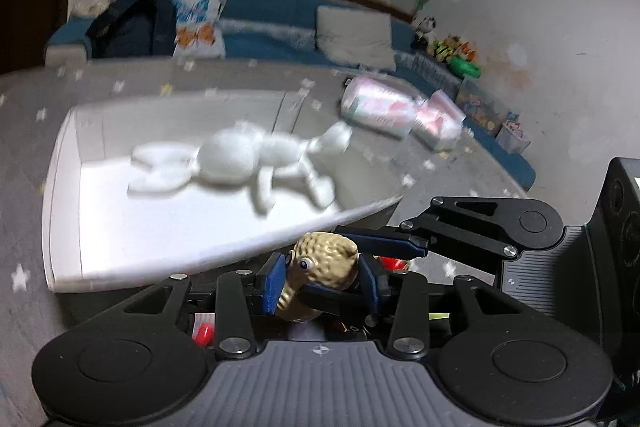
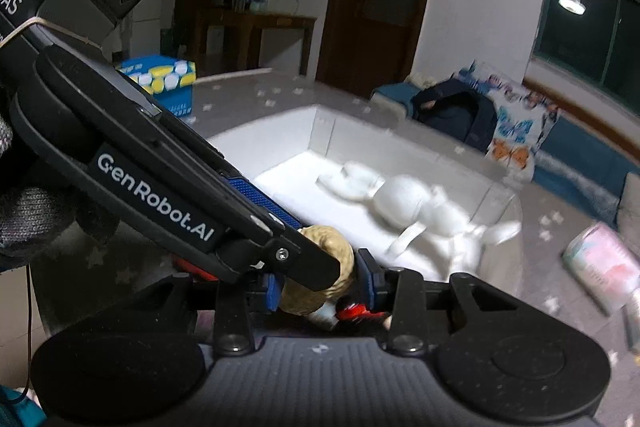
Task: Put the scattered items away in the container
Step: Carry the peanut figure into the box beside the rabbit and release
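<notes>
Both grippers meet at a tan toy [image 1: 326, 269]: the right gripper [image 2: 322, 287] clamps it, the left gripper [image 1: 326, 281] spread wide around it.

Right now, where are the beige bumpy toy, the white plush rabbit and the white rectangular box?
beige bumpy toy [image 1: 326, 259], left wrist view, its head
white plush rabbit [image 1: 228, 157], left wrist view, its head
white rectangular box [image 2: 320, 131], right wrist view, far wall

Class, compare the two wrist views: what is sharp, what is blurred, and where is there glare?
Left wrist view: the tan toy near the lens is sharp, while the white figure and the pink packs are motion-smeared. Right wrist view: same split, with the toy sharp and the figure blurred; a lamp glares in the dark window.
</notes>
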Available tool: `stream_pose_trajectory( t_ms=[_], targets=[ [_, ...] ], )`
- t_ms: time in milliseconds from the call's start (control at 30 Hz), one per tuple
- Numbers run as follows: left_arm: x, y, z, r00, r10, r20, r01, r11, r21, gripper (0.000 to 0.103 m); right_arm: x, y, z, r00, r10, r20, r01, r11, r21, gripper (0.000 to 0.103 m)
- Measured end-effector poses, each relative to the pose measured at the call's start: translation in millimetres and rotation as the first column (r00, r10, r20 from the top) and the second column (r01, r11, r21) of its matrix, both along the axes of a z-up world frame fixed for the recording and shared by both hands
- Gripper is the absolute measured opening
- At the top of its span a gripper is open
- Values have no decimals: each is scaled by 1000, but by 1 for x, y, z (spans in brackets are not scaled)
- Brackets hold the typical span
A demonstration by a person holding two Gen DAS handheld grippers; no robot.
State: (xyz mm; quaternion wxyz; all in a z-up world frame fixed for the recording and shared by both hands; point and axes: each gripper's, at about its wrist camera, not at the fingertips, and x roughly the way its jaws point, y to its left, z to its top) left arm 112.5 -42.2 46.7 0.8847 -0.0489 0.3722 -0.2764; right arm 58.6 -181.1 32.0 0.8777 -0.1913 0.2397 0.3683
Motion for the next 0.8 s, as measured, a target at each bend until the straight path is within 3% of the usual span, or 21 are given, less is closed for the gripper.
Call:
stream_pose_trajectory(
  t_ms=[233,400,633,800],
  targets=[
    [26,-21,26,996,-25,85,27,999,-25,43,22,-17,32,995,-58,76,56,998,28,37],
    [61,-32,20,997,-38,68,40,999,-31,43,59,-23,34,996,-86,20,85,996,25,37],
    [106,-31,-13,998,-24,-52,20,997,-69,42,106,-16,8,993,-82,-87,79,996,-35,37],
    [120,-29,-25,996,-17,-90,10,996,-84,42,118,-13,-6,990,-75,-123,67,996,-66,37]
  ],
)
